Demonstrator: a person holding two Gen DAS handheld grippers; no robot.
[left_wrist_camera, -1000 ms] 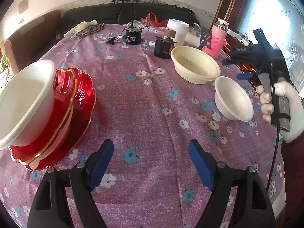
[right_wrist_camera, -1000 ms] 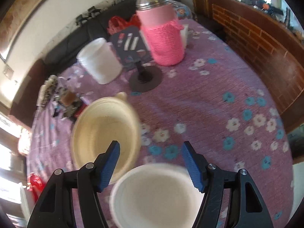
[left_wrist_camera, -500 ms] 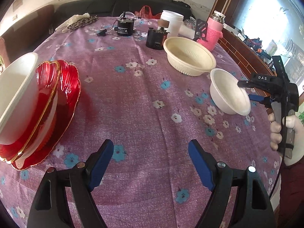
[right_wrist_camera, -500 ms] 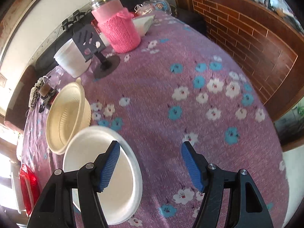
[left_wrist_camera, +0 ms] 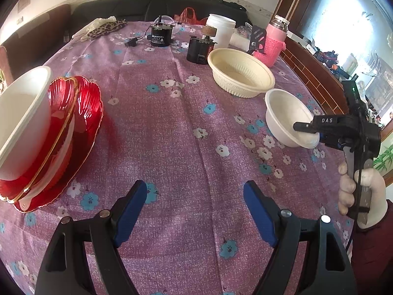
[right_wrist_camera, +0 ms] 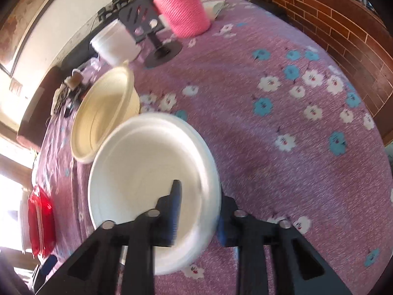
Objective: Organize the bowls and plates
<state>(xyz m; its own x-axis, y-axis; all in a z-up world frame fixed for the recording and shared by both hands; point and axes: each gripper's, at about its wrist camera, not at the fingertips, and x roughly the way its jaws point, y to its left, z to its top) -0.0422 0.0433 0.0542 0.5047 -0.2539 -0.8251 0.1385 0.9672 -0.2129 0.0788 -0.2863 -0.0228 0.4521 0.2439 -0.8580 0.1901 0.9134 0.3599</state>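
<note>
My right gripper (right_wrist_camera: 196,209) pinches the small white foam bowl's (right_wrist_camera: 147,162) near rim between its jaws; light, crushable, so gently. Left gripper (left_wrist_camera: 195,211) gapes wide, empty.

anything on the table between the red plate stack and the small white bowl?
Nothing: only bare floral tablecloth lies between the red plates and the small white bowl, per the left wrist view.

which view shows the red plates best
The left wrist view: the red plates sit large and sharp at its left edge, stacked, with a white bowl on them. The right wrist view shows only a small, overexposed red sliver at its left edge.
</note>
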